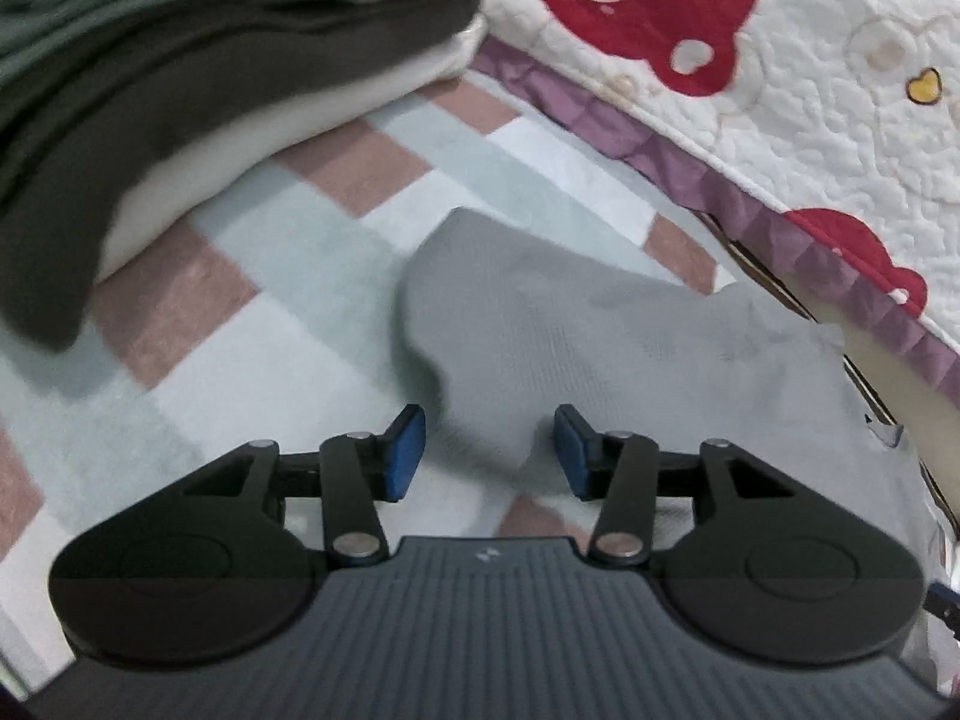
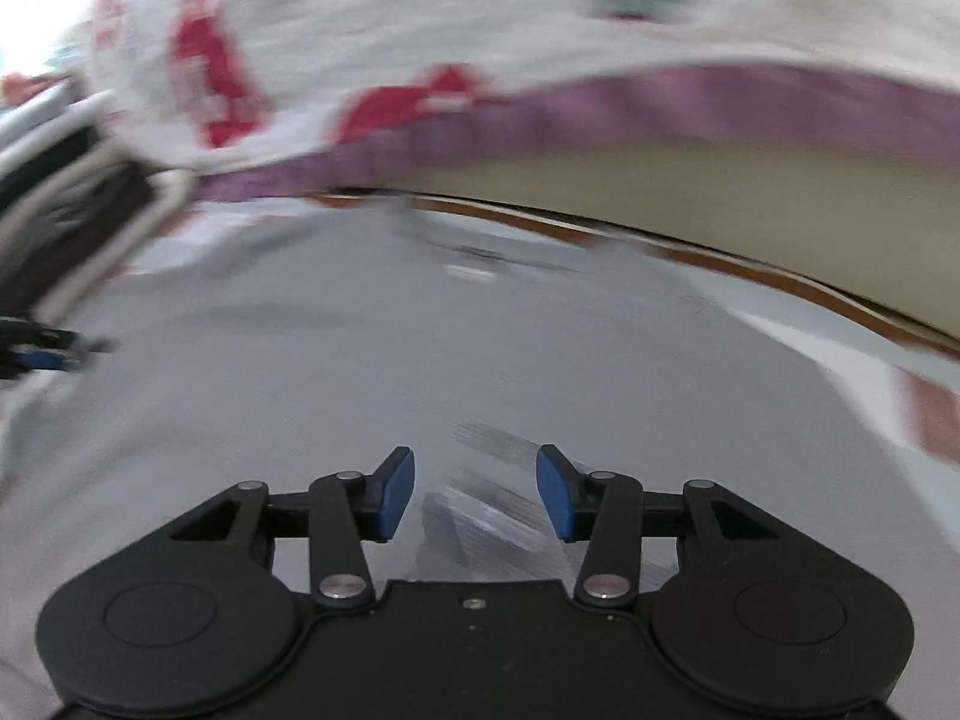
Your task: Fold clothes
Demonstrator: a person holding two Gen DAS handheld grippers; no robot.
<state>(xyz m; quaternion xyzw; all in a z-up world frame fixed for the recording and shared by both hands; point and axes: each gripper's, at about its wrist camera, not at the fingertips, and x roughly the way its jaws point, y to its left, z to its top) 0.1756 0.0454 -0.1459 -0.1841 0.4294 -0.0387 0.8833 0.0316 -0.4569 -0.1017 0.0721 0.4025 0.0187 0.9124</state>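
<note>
My left claw [image 1: 489, 450] is spread over a sleeve tip of the grey garment [image 1: 600, 336]; my right claw [image 2: 475, 492] gapes above its body, gripping nothing. It lies spread on the checked mat [image 1: 240, 276], unfolded. A folded stack [image 1: 198, 60] sits beyond.

Garment [image 1: 600, 348] on rug [image 1: 252, 348] — folded stack [image 1: 180, 90] left, quilt [image 1: 810, 90] behind.

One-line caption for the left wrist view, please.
Open left gripper poised at the edge of a grey garment on a checked mat, folded clothes stack behind.
</note>
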